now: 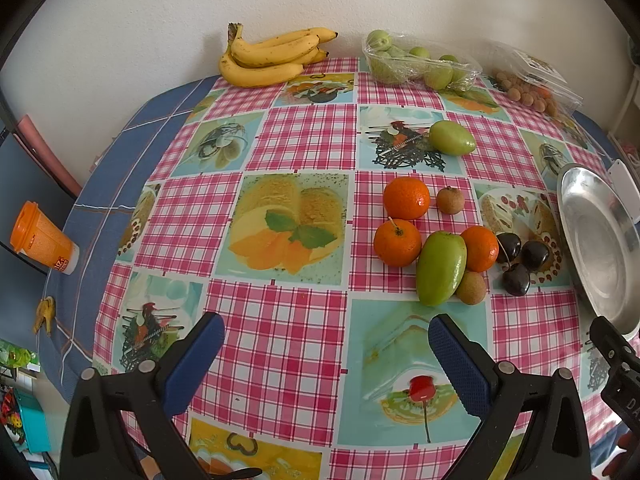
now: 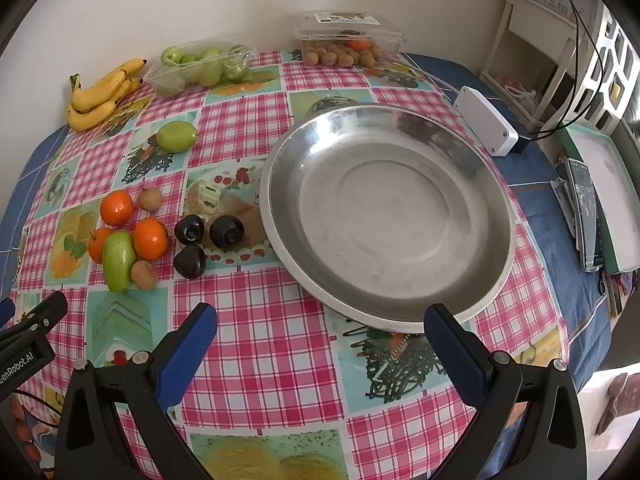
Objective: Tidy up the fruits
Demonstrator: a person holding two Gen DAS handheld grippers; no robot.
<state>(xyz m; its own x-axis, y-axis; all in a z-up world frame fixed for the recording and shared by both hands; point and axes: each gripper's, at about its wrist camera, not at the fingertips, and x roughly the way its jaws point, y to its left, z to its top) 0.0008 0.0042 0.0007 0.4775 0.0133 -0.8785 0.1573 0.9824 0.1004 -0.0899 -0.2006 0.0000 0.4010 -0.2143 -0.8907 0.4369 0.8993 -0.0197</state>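
A loose pile of fruit lies on the checked tablecloth: three tangerines (image 1: 406, 198), a green fruit (image 1: 440, 267), two brown longans (image 1: 471, 287) and three dark cherries (image 1: 516, 279). Another green fruit (image 1: 452, 138) lies apart, farther back. An empty steel plate (image 2: 384, 216) sits right of the pile; its rim shows in the left wrist view (image 1: 576, 216). My left gripper (image 1: 326, 354) is open and empty, short of the pile. My right gripper (image 2: 320, 344) is open and empty, at the plate's near rim.
Bananas (image 1: 268, 58), a tray of green fruit (image 1: 416, 62) and a clear box of longans (image 2: 344, 46) stand along the back wall. An orange cup (image 1: 42, 240) is off the table's left. A white box (image 2: 486, 120) and books lie right of the plate.
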